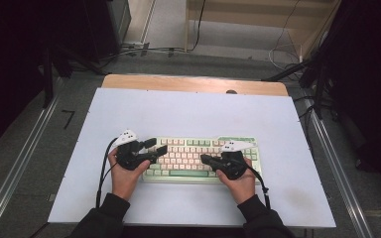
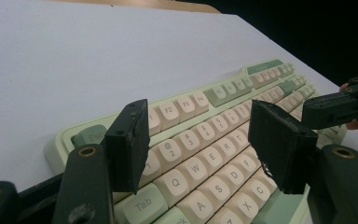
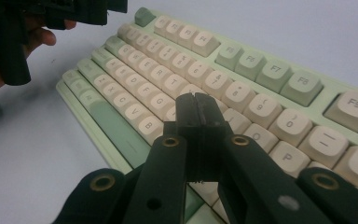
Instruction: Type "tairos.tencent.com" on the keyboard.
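keyboard: a pale green mechanical keyboard with cream and green keycaps (image 1: 198, 158) sits flat on the white-topped table (image 1: 188, 114), near the person's edge, roughly centred between both hands.

left gripper: the black two-jaw left gripper (image 1: 155, 146) hangs over the keyboard's left end. Its jaws are spread wide with nothing between them; in the left gripper view (image 2: 209, 149) you can see straight through the gap to the number row and the QWERTY rows.

right gripper: the black two-jaw right gripper (image 1: 204, 158) is over the middle-right of the keyboard, tips pointing left. Jaws are clamped together on nothing, and in the right gripper view (image 3: 196, 109) the pinched tip sits above the keys around H/J. Can't tell if it actually touches a cap or just hovers close.

what's going on: looks to me like key pressing, with the closed right tip used as a poking finger.

done so far: honestly not much you can read off the board. No keycaps pulled, every cap I can make out is seated, and the keyboard lies square to the table edge.

left to do: my guess is the press itself (or the next one) is pending for the right side, and the left one is just parked ready.

hands: left hand (image 1: 124, 173) and right hand (image 1: 240, 181) both come in from the near edge in dark sleeves.
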### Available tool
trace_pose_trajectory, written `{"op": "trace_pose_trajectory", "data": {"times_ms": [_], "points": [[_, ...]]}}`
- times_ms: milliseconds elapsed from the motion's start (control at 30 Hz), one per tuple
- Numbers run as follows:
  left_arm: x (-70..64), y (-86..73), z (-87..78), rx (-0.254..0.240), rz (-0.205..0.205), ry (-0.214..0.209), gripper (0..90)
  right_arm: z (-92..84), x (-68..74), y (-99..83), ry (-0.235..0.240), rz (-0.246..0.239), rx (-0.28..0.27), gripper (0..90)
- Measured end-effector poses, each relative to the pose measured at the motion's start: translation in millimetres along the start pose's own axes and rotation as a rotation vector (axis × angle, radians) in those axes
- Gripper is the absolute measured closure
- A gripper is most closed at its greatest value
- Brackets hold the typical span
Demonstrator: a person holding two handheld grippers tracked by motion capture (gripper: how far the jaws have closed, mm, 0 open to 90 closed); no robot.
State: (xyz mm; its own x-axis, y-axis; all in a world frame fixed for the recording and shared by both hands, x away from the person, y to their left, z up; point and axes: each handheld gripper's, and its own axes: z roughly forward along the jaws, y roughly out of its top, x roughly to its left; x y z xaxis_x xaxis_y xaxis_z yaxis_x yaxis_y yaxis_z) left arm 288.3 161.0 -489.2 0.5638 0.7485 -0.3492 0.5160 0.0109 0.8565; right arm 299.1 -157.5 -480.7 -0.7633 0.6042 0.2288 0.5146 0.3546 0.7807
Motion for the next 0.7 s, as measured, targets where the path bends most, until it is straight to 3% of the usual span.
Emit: {"op": "trace_pose_trajectory", "data": {"times_ms": [700], "points": [[-0.1,-2.5,0.9,0.012,0.003,0.002,39.7,16.2,13.8,0.3,0.031,-0.047,0.049,87.6]]}}
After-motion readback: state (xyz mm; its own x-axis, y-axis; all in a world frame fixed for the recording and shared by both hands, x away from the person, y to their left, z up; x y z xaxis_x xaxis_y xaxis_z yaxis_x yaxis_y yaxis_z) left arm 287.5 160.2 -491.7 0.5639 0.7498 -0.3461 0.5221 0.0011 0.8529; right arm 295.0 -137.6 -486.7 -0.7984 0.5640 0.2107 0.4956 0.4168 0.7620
